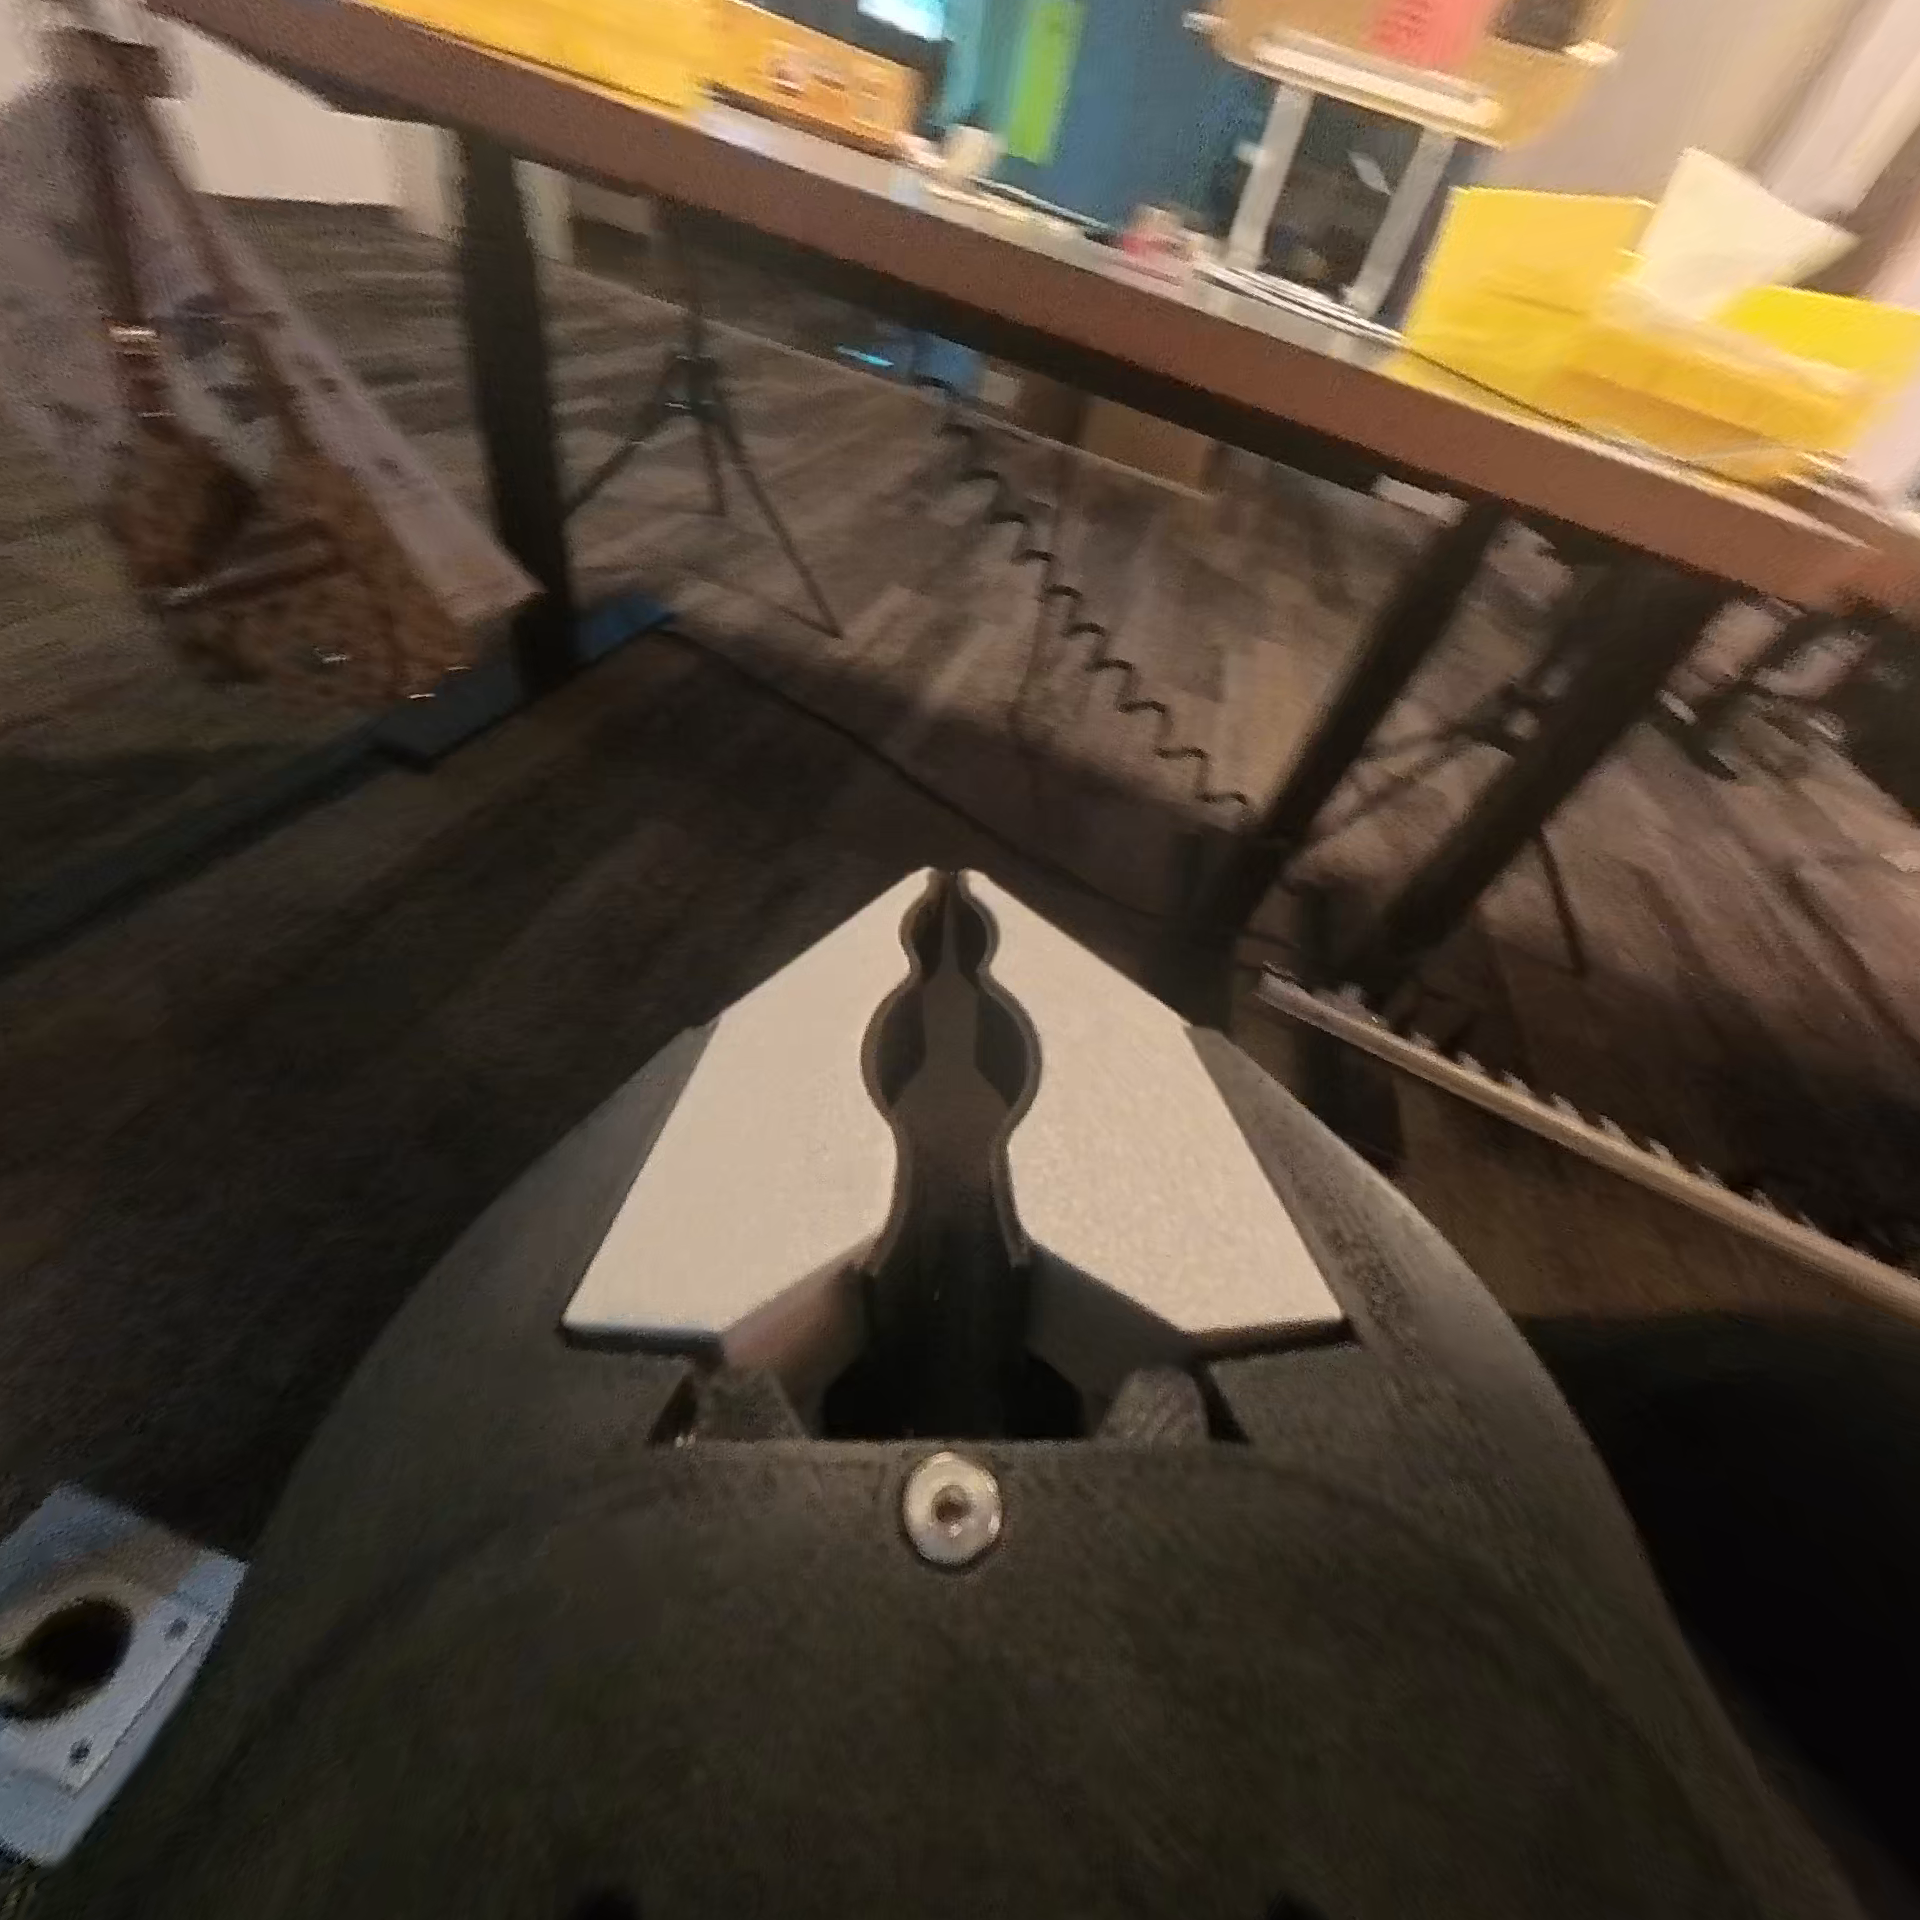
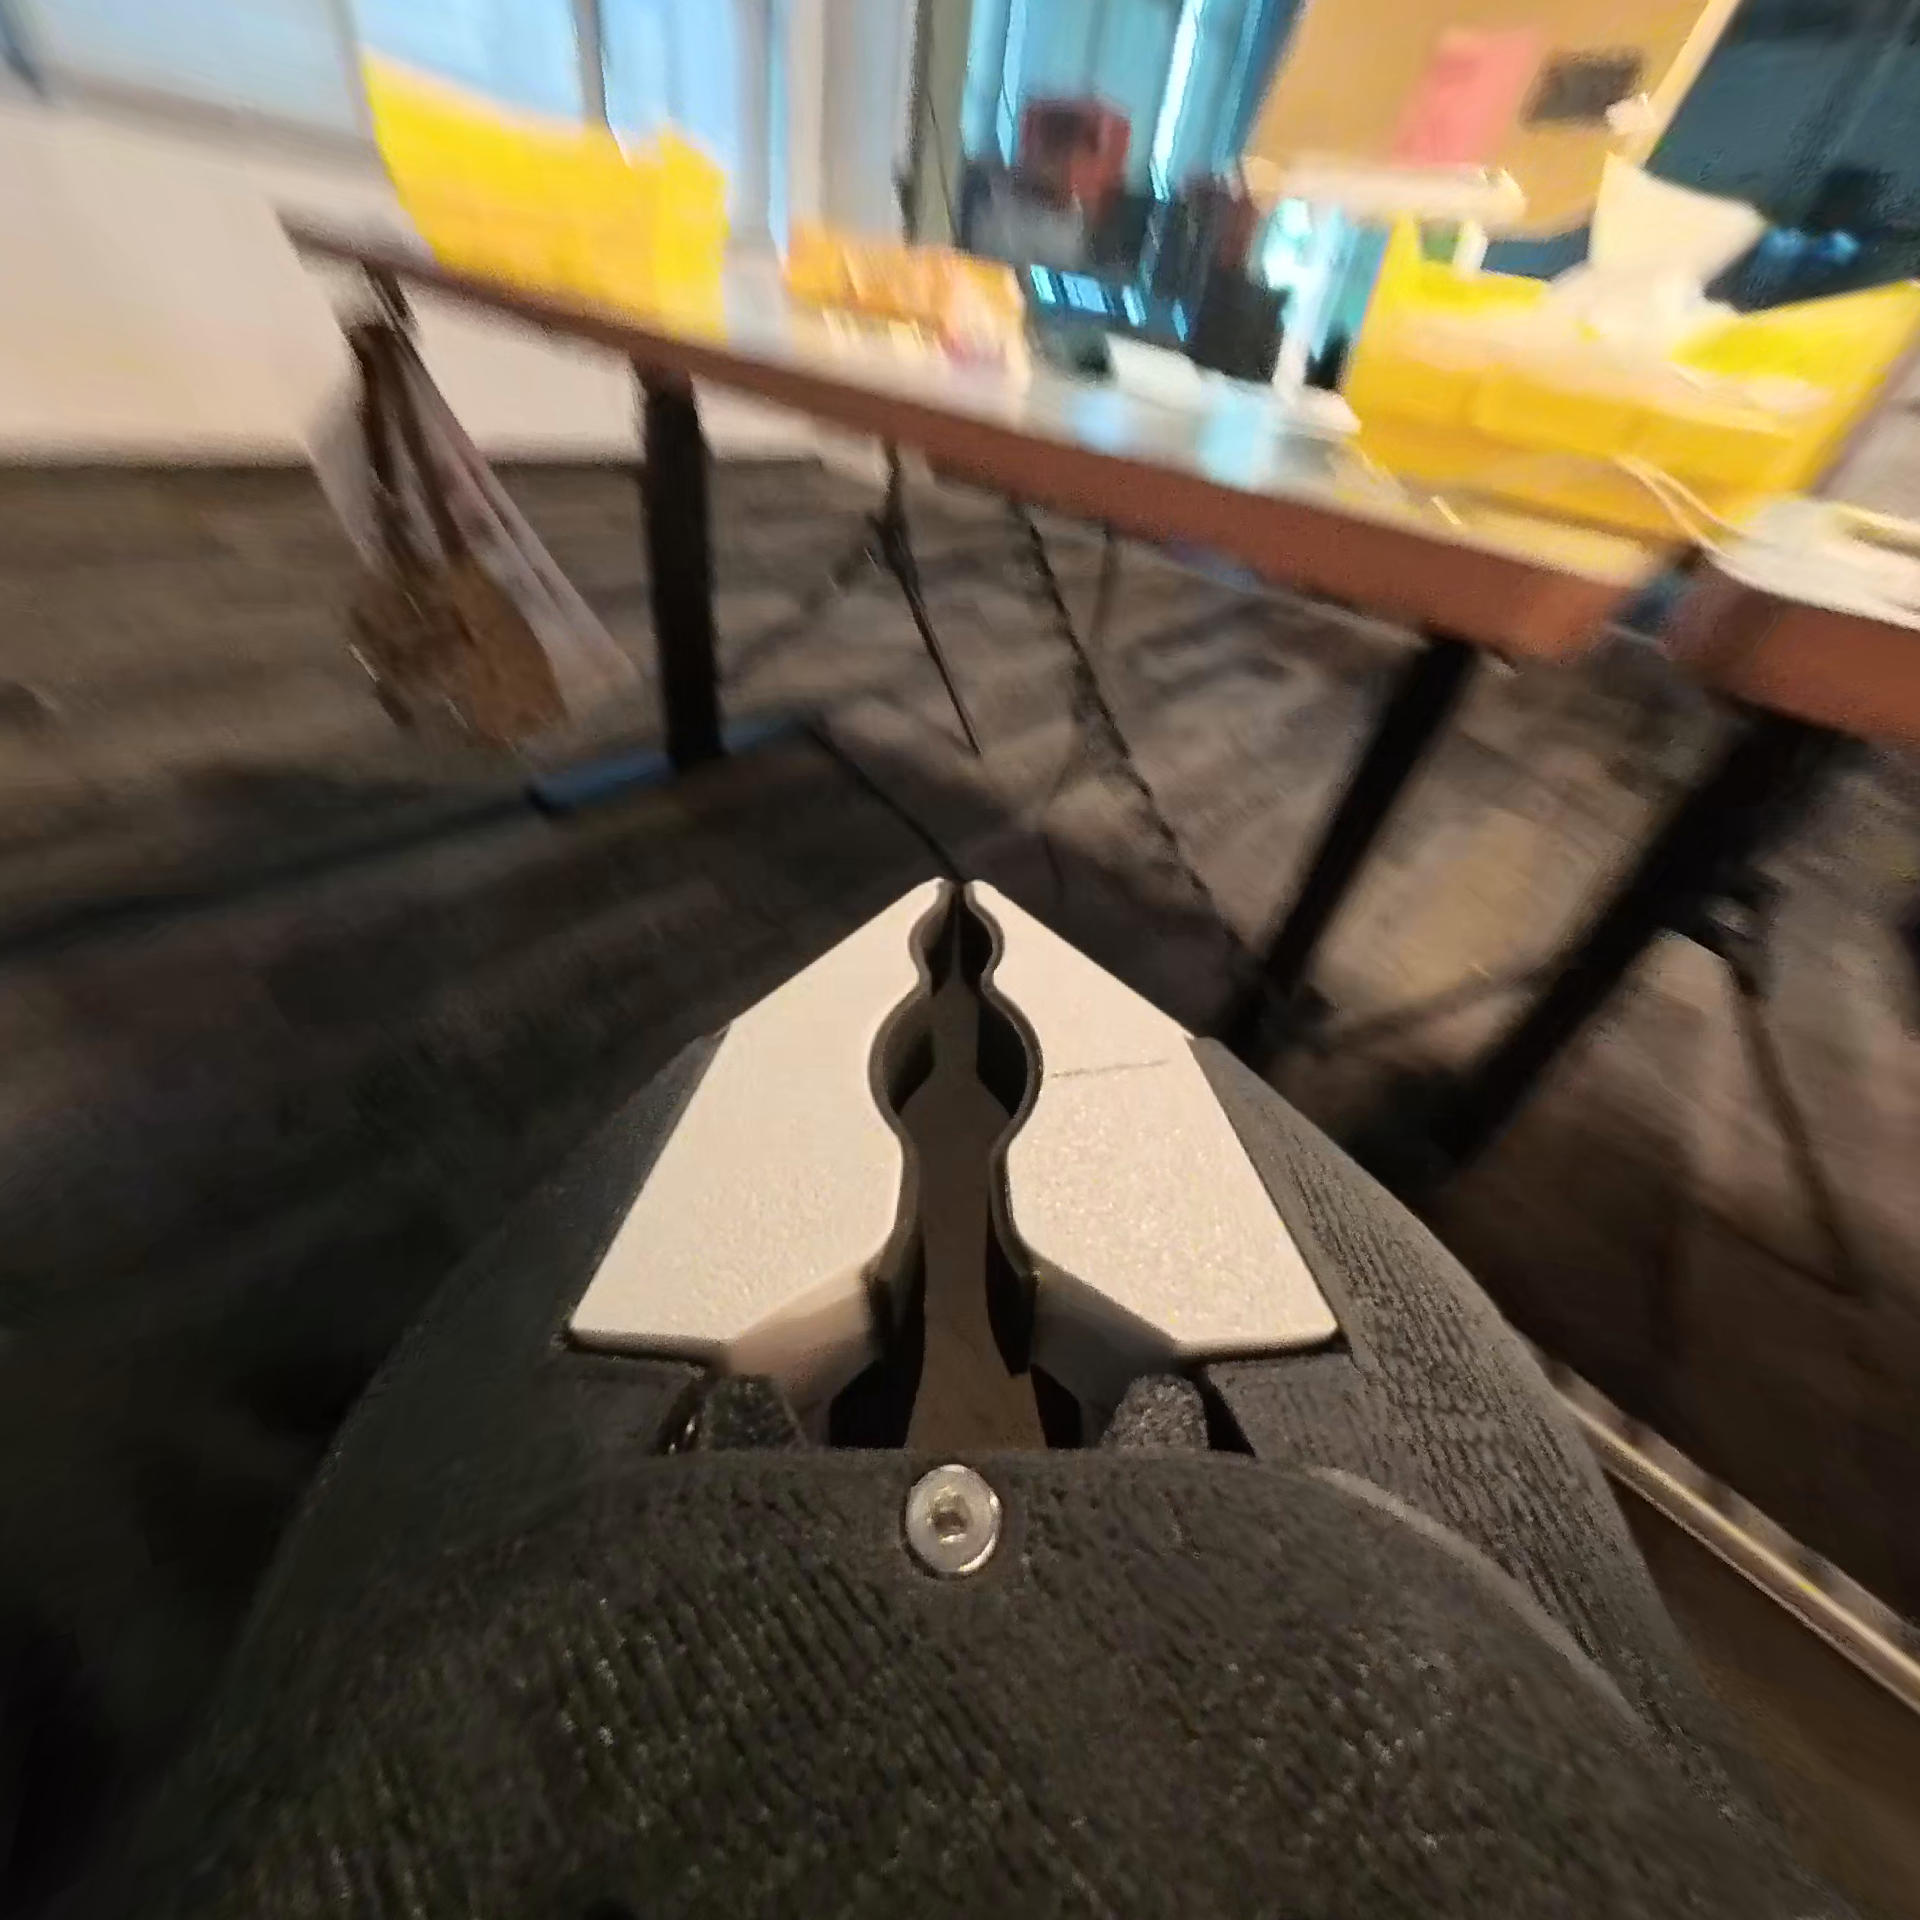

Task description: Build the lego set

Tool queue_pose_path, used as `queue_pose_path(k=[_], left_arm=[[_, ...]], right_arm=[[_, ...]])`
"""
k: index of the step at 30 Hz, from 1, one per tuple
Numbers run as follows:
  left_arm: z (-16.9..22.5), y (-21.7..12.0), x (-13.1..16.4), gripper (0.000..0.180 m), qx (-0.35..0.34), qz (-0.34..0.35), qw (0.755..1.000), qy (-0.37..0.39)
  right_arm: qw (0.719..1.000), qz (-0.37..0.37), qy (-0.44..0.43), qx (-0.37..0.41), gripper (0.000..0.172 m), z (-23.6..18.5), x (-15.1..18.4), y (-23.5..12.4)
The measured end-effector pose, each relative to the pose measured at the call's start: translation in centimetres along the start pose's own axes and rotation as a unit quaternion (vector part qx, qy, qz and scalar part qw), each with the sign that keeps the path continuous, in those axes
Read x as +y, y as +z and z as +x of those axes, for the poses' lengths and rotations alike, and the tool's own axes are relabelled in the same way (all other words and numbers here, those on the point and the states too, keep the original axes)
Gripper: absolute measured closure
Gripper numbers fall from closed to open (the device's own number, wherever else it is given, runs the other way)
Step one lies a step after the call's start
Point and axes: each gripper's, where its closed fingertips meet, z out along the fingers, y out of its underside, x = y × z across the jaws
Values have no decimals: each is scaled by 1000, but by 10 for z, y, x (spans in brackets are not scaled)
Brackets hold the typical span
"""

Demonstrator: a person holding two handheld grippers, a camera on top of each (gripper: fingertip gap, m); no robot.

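Note:
My left gripper (image 1: 948, 878) is shut, its two pale fingertips meeting with nothing between them. It hangs over a dark floor mat (image 1: 520, 935), below and in front of a brown table (image 1: 1143, 343). My right gripper (image 2: 961, 885) is also shut, fingertips together with nothing between them, over the same dark floor (image 2: 520, 987) and facing the same table (image 2: 1143, 488). Both views are blurred by motion. Neither view shows the other gripper.
Yellow boxes (image 1: 1621, 332) (image 2: 1558, 416) and other blurred clutter sit on the table. Black table legs (image 1: 514, 416) (image 2: 675, 582), a tripod (image 1: 696, 416) and a coiled cable (image 1: 1091, 623) stand beneath it. A toothed metal rail (image 1: 1558, 1132) runs at right. A grey metal plate (image 1: 94, 1652) lies at lower left.

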Motion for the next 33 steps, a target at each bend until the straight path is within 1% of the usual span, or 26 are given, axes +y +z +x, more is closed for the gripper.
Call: queue_pose_path(k=[3, 5, 7, 8, 10, 12, 14, 16, 18, 22, 24, 25, 27, 28, 33], left_arm=[[-24, 24, -9, 180, -58, 33, 997, -39], [-45, 46, -15, 180, -115, 35, 991, -53], [-69, 64, -29, 180, -174, 61, 981, -66], [-76, 75, -36, 180, -179, 72, 978, -77], [-96, 97, -38, 180, -200, 76, 972, -94], [-118, 116, -35, 180, -208, 86, 968, -115], [-131, 133, -18, 180, -194, 70, 973, -104], [-141, 141, 9, 180, -196, 38, 976, -91], [-140, 147, 28, 180, -176, 20, 979, -103], [-122, 164, 44, 180, -139, -3, 981, -137], [-115, 168, 45, 180, -136, -6, 983, -124], [-116, 170, 50, 180, -148, -12, 983, -111], [-115, 177, 66, 180, -161, -30, 981, -102], [-110, 182, 72, 180, -149, -44, 982, -110], [-93, 197, 86, 180, -124, -76, 983, -108]], right_arm=[[997, 54, 39, -32, 172, -32, -21, 67], [994, 75, 62, -41, 172, -54, -25, 114], [993, 77, 72, -48, 172, -73, -21, 157], [993, 72, 74, -52, 172, -82, -17, 177], [994, 67, 76, -49, 172, -92, -7, 210], [994, 59, 88, -36, 172, -97, 6, 231], [993, 49, 97, -37, 172, -106, 24, 246], [994, 28, 87, -51, 172, -120, 48, 256], [994, 1, 82, -75, 172, -137, 66, 264], [992, -32, 19, -123, 172, -167, 80, 271], [988, -39, 15, -147, 172, -179, 81, 271], [986, -42, 17, -158, 172, -184, 82, 271], [985, -52, 20, -165, 172, -185, 87, 272], [984, -59, 25, -164, 172, -183, 90, 273], [980, -91, 85, -157, 172, -166, 100, 276]])
